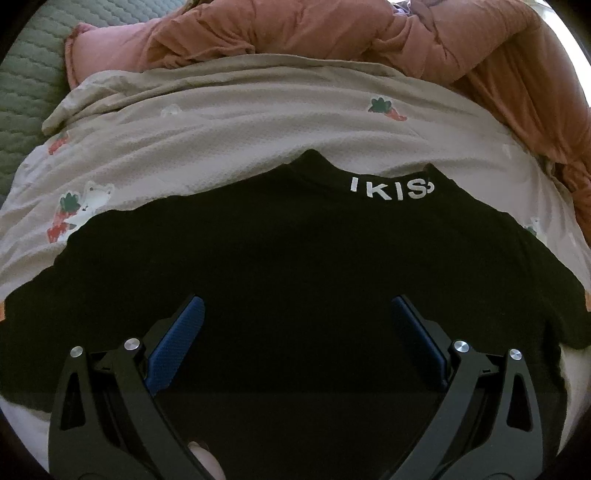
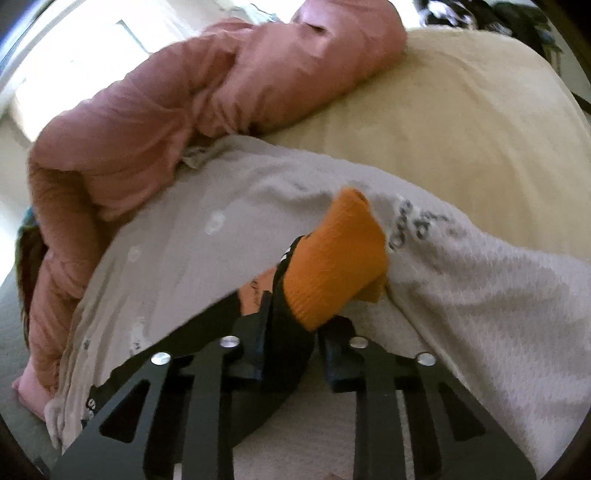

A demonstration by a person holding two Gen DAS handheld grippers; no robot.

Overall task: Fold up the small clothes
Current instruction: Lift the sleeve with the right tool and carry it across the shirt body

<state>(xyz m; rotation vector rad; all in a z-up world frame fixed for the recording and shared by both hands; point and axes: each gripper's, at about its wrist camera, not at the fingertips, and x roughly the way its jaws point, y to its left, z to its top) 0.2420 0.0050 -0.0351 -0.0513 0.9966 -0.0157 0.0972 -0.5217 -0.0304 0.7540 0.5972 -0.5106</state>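
Note:
A small black shirt (image 1: 295,258) with white letters at its collar lies flat on a beige printed blanket (image 1: 221,122). My left gripper (image 1: 297,306) hovers over the shirt's lower part, its blue-padded fingers (image 1: 177,339) wide apart and empty. In the right wrist view, my right gripper (image 2: 291,332) is shut on the shirt's black sleeve (image 2: 280,354) with an orange cuff (image 2: 332,266), holding it lifted over the blanket (image 2: 221,229). The rest of the shirt is mostly hidden there.
A bulky rust-pink quilt (image 1: 332,33) lies bunched behind the blanket; it also shows in the right wrist view (image 2: 166,110). A green quilted mat (image 1: 26,74) is at far left. A cream bed sheet (image 2: 461,129) spreads to the right.

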